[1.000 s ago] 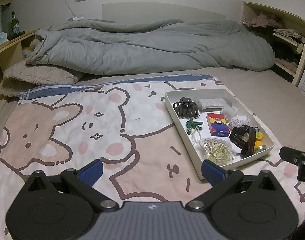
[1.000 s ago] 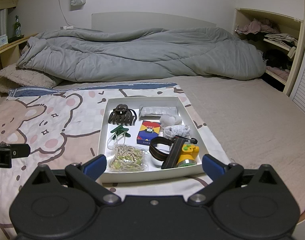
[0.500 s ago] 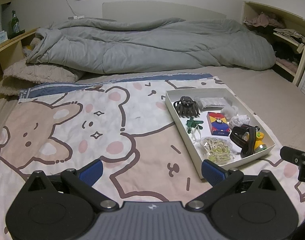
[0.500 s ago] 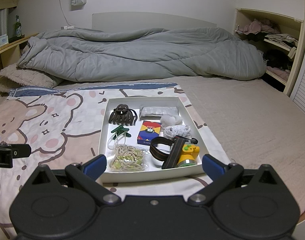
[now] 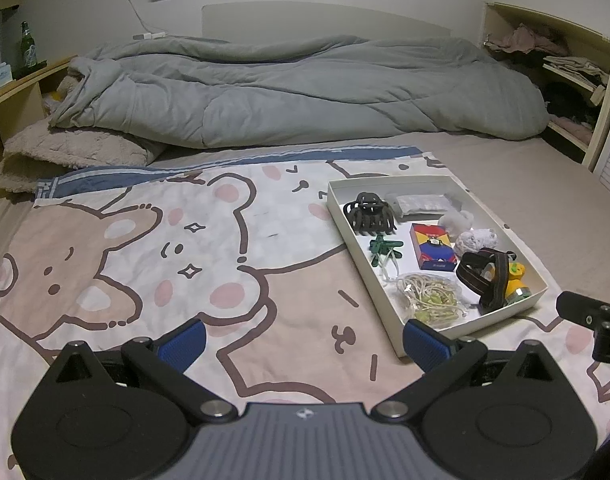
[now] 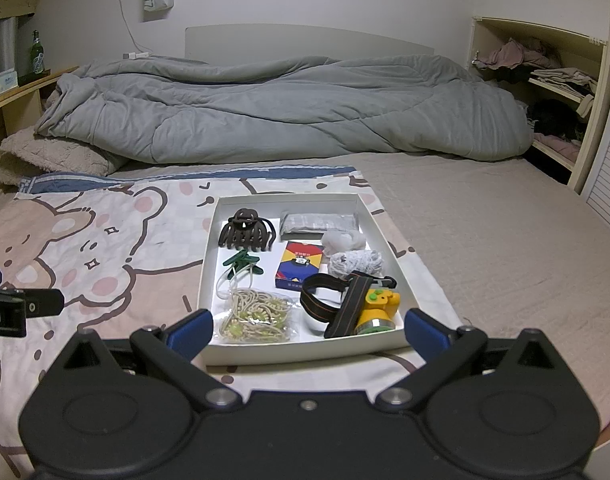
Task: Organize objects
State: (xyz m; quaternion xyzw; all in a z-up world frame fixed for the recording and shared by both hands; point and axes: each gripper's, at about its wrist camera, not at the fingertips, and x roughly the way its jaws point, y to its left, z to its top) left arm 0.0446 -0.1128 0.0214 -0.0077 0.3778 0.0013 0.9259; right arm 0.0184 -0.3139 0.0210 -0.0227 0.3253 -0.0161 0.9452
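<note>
The bear blanket (image 5: 145, 248) lies under both my grippers — grey duvet (image 6: 285, 108) bunched well beyond. White tray (image 6: 213, 272) sits just ahead of my right gripper (image 6: 308, 330), between its wide-spread fingers; from my left gripper (image 5: 303, 338) (also wide, holding nothing) it's ahead & off to the right fingertip. Inside, front to back: headlamp w/ strap (image 6: 361, 304), bead bundle (image 6: 257, 316), card box (image 6: 299, 266), brown claw clip (image 6: 247, 230), green clips (image 6: 241, 262).
</note>
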